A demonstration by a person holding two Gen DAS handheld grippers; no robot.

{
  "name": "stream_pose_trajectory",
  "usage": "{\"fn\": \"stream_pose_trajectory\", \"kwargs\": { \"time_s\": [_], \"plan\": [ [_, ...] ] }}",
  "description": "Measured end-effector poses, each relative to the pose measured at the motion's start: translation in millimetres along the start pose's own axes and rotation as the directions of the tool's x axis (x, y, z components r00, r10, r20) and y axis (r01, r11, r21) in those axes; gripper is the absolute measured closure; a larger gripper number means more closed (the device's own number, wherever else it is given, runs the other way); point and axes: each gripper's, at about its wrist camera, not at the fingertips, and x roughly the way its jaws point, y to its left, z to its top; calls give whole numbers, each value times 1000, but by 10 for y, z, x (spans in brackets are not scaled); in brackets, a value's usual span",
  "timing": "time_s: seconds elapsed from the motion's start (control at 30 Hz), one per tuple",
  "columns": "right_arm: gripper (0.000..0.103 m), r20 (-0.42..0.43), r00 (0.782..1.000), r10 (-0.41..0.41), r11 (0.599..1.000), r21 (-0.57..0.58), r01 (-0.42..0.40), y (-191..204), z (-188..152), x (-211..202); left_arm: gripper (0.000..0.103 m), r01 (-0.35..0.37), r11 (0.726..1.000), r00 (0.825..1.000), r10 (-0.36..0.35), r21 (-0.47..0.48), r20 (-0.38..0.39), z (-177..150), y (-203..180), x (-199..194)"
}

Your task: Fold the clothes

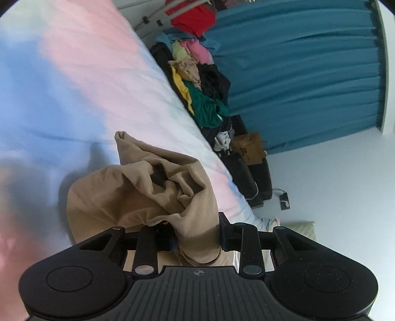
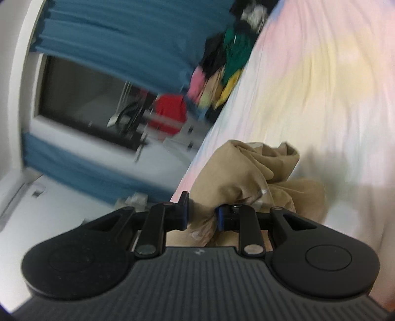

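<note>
A tan garment [image 1: 138,190] hangs bunched and crumpled above the pastel bedsheet [image 1: 74,86]. My left gripper [image 1: 197,237] is shut on one bunched edge of it, and the cloth runs back between the black fingers. In the right wrist view the same tan garment [image 2: 246,172] is pinched by my right gripper [image 2: 201,217], its blue pads [image 2: 184,214] pressing a twisted fold. The rest of the cloth droops ahead of both grippers over the bedsheet [image 2: 308,86]. This view is blurred.
A heap of mixed clothes [image 1: 197,81] in green, yellow, pink and black lies along the bed's far edge. Behind it hang teal curtains [image 1: 296,74]. A red garment [image 1: 195,19] hangs on a rack. A brown paper bag [image 1: 249,148] stands on the floor.
</note>
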Motion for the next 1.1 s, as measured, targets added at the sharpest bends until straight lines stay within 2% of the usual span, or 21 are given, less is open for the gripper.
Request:
{"fn": "stream_pose_trajectory", "kwargs": {
  "time_s": [0.1,0.2,0.3,0.37,0.4,0.5,0.6,0.67,0.83,0.93,1.03,1.1],
  "plan": [
    [78,82,995,-50,998,-36,53,24,518,187,72,11,1000,1000,-11,6,-8,141,-314,720],
    [78,176,982,-63,995,-64,76,64,926,266,72,75,997,997,-75,10,-35,287,-582,1320],
    [78,266,963,-48,989,-122,84,47,1183,283,72,143,987,989,-140,74,-41,259,-732,1706],
    [78,299,953,-52,984,-149,100,-59,1212,306,71,139,979,990,-135,146,-40,148,-740,1895],
    [78,298,952,-67,980,-162,119,-138,1191,342,71,135,974,991,-130,183,-40,92,-741,1989],
    [78,256,957,-136,967,-175,184,-481,1113,446,71,77,957,995,-55,281,-84,-72,-543,2250],
    [78,166,963,-211,966,-112,231,-879,953,551,72,23,959,991,14,281,-130,-289,-97,2187],
    [78,129,962,-240,958,-127,257,-1010,724,550,72,-7,952,988,53,306,-143,-393,158,2142],
    [78,88,953,-291,948,-104,300,-1361,210,476,69,-65,900,981,137,432,-137,-623,485,2139],
    [75,53,943,-328,943,-35,330,-1532,56,459,62,-92,860,975,181,501,-131,-759,552,2081],
    [74,27,938,-346,937,50,345,-1587,31,363,48,-123,818,967,225,562,-116,-852,455,2002],
    [74,-9,915,-403,913,59,403,-1468,68,285,35,-149,795,963,251,588,-96,-842,274,1937]
  ]
}}
